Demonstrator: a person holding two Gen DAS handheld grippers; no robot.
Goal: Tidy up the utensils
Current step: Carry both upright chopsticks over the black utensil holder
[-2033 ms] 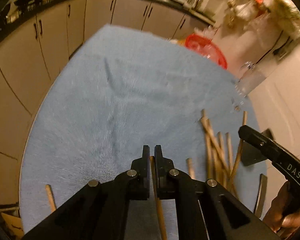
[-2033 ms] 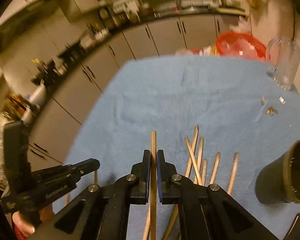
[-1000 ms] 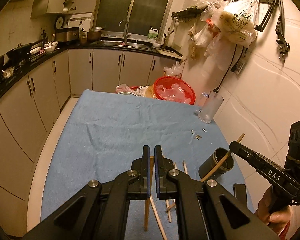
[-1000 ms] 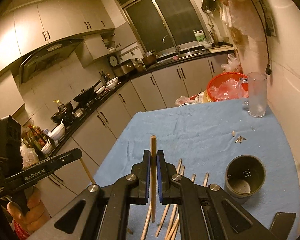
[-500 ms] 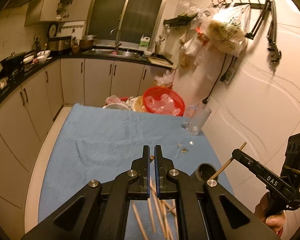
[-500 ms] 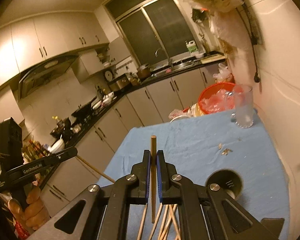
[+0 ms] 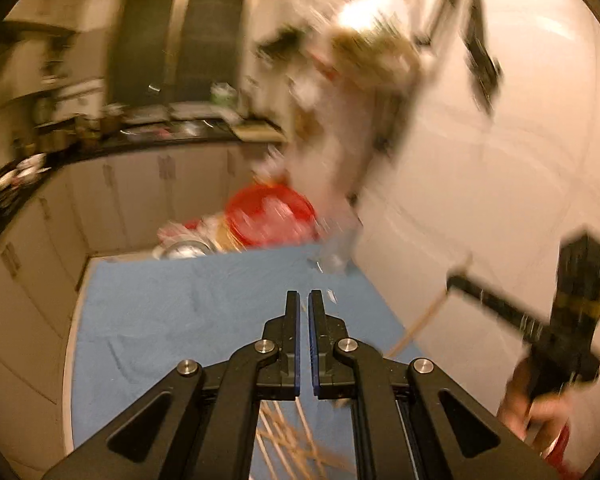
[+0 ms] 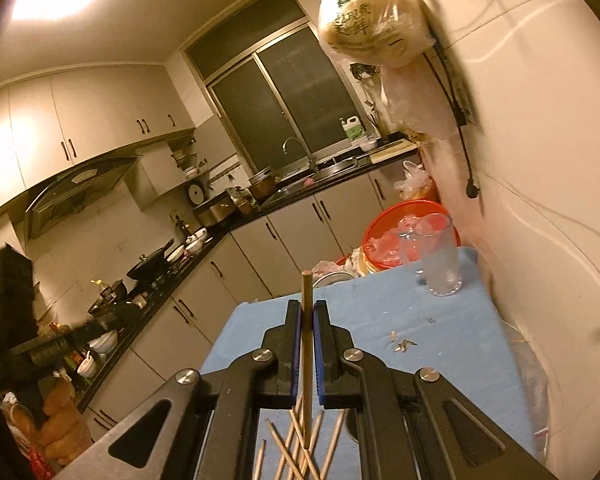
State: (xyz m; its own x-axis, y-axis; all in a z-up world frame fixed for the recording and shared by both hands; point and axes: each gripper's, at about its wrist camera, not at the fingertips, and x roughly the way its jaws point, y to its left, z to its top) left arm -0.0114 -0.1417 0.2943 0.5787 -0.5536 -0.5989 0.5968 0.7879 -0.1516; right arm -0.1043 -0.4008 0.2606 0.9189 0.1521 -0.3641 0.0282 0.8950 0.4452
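My right gripper [image 8: 307, 316] is shut on a wooden chopstick [image 8: 307, 344], held upright high above the blue cloth [image 8: 364, 320]. Several loose chopsticks [image 8: 296, 452] lie on the cloth below it. My left gripper [image 7: 303, 308] has its jaws almost together; a thin chopstick end [image 7: 302, 408] hangs below them, and the view is blurred. Loose chopsticks [image 7: 284, 444] lie beneath it. In the left wrist view the right gripper [image 7: 456, 278] shows at the right with its chopstick [image 7: 424, 316] slanting down. The dark holder cup is hidden behind the gripper bodies.
A glass mug [image 8: 440, 260] and a red basin [image 8: 400, 236] stand at the table's far end by the white wall [image 8: 540, 240]. Small bits [image 8: 402, 344] lie on the cloth. Cabinets and a stove counter [image 8: 160, 264] run along the left.
Both grippers have risen and tilted upward with their chopsticks. The cup has dropped out of sight under the grippers. The left wrist view has swung and blurred.
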